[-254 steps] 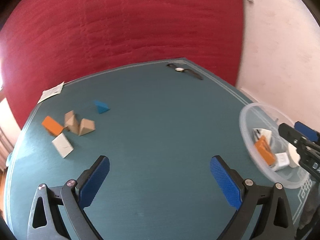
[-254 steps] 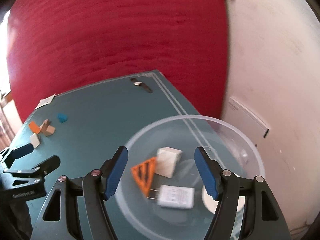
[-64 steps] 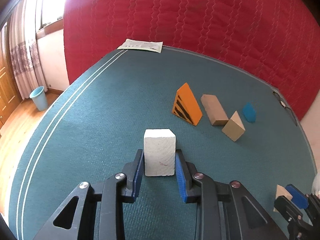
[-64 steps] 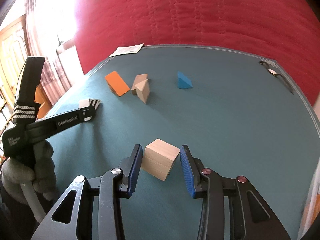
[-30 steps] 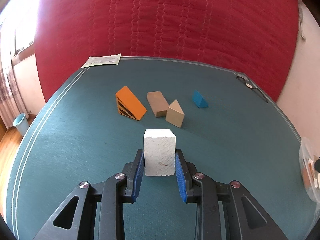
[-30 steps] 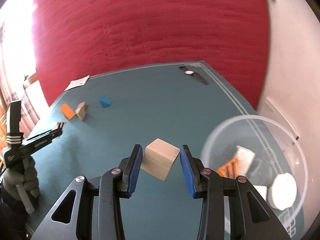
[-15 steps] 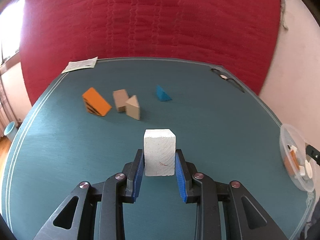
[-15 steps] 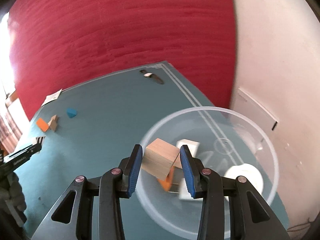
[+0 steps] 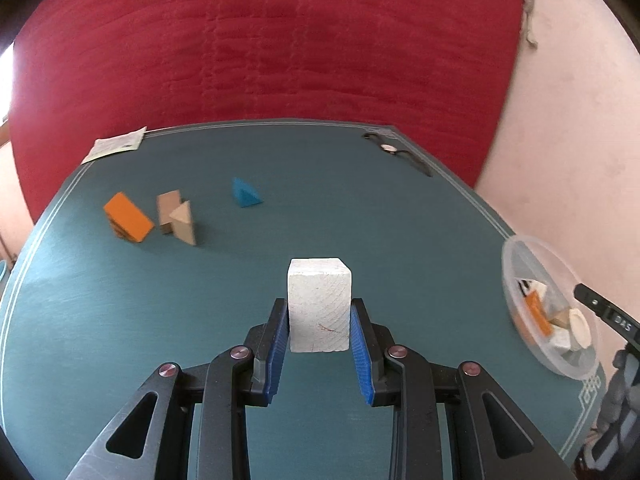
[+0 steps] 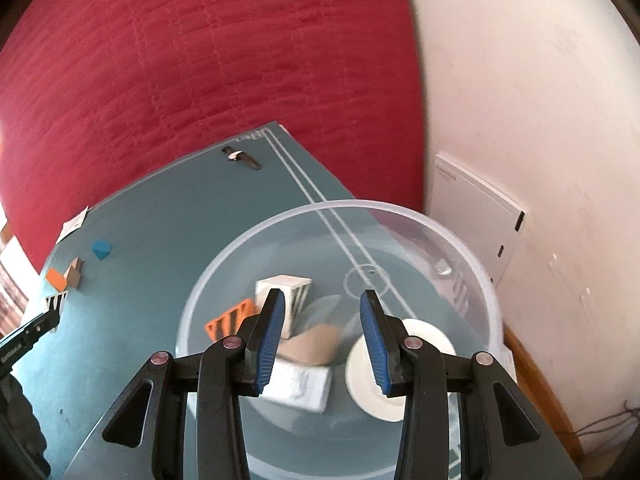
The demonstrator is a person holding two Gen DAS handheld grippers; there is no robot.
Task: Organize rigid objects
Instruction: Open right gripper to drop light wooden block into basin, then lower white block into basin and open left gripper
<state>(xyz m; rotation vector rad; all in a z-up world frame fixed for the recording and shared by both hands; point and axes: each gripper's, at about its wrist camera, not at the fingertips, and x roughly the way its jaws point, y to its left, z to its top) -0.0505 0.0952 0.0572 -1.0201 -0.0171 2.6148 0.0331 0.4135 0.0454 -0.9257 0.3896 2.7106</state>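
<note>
Over the table [image 9: 400, 240], L tool [image 9: 319, 326] pinches a white block [image 9: 319, 304] between its blue pads [image 9: 276, 344], block upright and lifted clear of the teal top. R tool [image 10: 323, 334] hangs above the clear bowl [image 10: 280, 224], jaws spread w/ nothing between them; a tan block [image 10: 316, 346] lies in the bowl right below the gap, blurred. Bowl sits near the table's right edge, close to the wall [image 10: 540, 120]. Also inside the bowl: orange wedge w/ black stripes [image 10: 228, 320], white striped block [image 10: 296, 292], flat white piece [image 10: 300, 388], white disc [image 10: 360, 376].

Left wrist view: four pieces on the far-left part of the table, well apart from the bowl. Orange wedge [image 9: 128, 218], tan block 2 [image 9: 168, 208] and tan prism [image 9: 184, 228] sit clustered, prism touching or just beside the tan one, can't tell which. Blue prism [image 9: 245, 193] stands alone to their right. Paper slip [image 9: 116, 146] at far-left table corner, wristwatch [image 9: 396, 152] at far-right corner. Red quilted backdrop [image 9: 260, 40] behind the table. R tool's tip shows at the right edge of the left view, over the bowl. L tool's tip w/ its white block shows at the left edge of the right view.
</note>
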